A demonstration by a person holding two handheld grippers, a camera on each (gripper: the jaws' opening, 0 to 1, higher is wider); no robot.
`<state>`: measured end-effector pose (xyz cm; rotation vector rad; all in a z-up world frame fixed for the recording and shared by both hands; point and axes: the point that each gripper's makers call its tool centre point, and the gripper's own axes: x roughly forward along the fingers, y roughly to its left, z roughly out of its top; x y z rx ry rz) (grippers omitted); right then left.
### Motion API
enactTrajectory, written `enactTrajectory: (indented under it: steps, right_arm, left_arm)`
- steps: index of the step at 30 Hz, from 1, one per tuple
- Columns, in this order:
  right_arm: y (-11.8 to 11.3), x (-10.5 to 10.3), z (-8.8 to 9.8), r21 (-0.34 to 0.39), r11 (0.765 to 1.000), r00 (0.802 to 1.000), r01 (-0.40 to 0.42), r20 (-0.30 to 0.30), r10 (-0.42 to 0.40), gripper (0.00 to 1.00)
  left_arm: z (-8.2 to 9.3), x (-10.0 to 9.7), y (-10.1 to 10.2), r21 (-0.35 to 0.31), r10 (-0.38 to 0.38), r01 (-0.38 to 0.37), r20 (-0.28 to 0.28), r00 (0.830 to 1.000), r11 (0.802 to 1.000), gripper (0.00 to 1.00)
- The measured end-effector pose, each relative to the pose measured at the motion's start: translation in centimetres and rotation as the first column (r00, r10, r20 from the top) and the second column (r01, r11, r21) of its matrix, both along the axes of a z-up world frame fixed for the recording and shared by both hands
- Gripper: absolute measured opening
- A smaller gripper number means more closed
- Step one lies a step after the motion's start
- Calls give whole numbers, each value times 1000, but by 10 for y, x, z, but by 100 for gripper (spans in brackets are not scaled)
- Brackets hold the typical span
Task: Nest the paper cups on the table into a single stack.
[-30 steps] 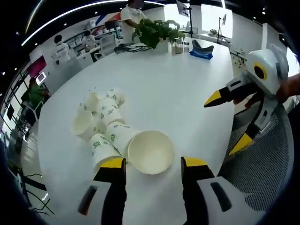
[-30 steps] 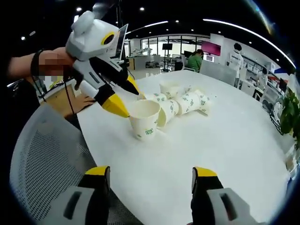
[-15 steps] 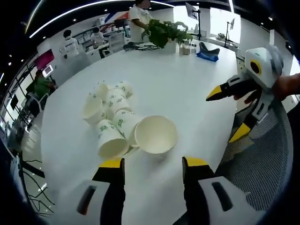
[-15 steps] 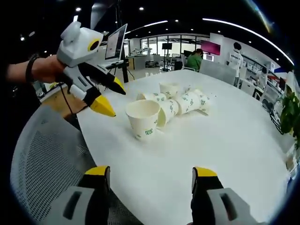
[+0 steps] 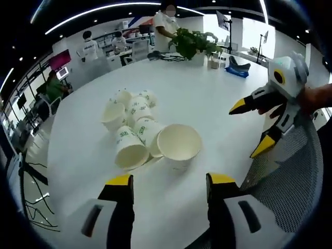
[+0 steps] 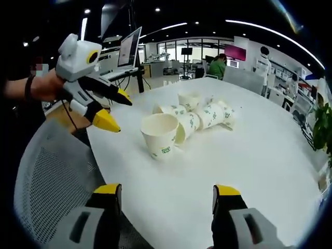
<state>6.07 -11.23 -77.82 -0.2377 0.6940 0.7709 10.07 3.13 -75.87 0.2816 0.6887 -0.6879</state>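
- Here, in the left gripper view, the left tool (image 5: 166,187) rises from the bottom edge with its two yellow-tipped jaws spread wide and nothing between them.
- Just above those jaws, at the centre of the frame, one paper cup (image 5: 179,145) stands upright on the white desk (image 5: 207,104), its mouth open toward the camera.
- Touching it on its left, a cluster of cups (image 5: 132,122) lies tipped on the desk, running toward the upper left; most lie on their sides and show green print.
- At the right edge the right tool (image 5: 251,127) reaches in, held by a hand (image 5: 316,98); its jaws are apart and empty, well clear of the cups.
- A potted plant (image 5: 194,44) sits at the desk's far end, at the top of the frame, with people beyond it.
- Below the right tool, a mesh chair back (image 5: 290,176) fills the lower right.
- In the right gripper view, the right tool (image 6: 166,194) comes up from the bottom, jaws wide apart and empty.
- The upright cup (image 6: 160,134) stands at centre, with the tipped cups (image 6: 205,111) trailing to its upper right.
- At upper left the left tool (image 6: 111,111) hangs beside the cup without touching it, jaws parted, held by a hand (image 6: 44,85).
- A mesh chair back (image 6: 52,176) takes up the lower left.
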Motion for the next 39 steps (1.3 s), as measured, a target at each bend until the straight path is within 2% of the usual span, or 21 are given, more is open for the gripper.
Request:
enactTrajectory:
  steps: [3, 6, 11, 15, 16, 20, 24, 27, 39]
  right_arm:
    - [-1, 9, 5, 18, 1000, 1000, 10, 5, -10, 71]
    - [-2, 19, 6, 34, 999, 1000, 13, 11, -14, 71]
    - [-7, 33, 15, 43, 999, 999, 24, 22, -25, 72]
    - [-10, 50, 21, 63, 997, 999, 45, 19, -46, 71]
    - [-7, 49, 22, 50, 998, 999, 40, 11, -40, 71]
    - [-9, 68, 22, -1, 1000, 1000, 3, -5, -3, 71]
    - [0, 84, 32, -16, 1000, 1000, -13, -12, 13, 70]
    - [5, 102, 32, -15, 1000, 999, -18, -29, 18, 69]
    - [38, 152, 41, -28, 997, 995, -67, -70, 65, 70]
  left_arm:
    - [0, 2, 2, -38, 26, -26, -1, 1000, 999, 58]
    - [2, 2, 2, -121, 86, -86, -4, 996, 989, 62]
    - [-1, 0, 12, -165, 135, -137, -22, 991, 977, 64]
    - [-2, -4, 16, -192, 154, -156, -28, 988, 969, 65]
    - [-1, -5, 16, -198, 160, -162, -27, 987, 967, 65]
    - [-2, -7, 21, -210, 179, -182, -32, 983, 961, 65]
    - [1, -6, 20, -246, 191, -192, -30, 981, 950, 65]
    - [4, -5, 20, -272, 198, -197, -25, 980, 942, 66]
    - [-4, -11, 21, -284, 185, -189, -42, 982, 940, 65]
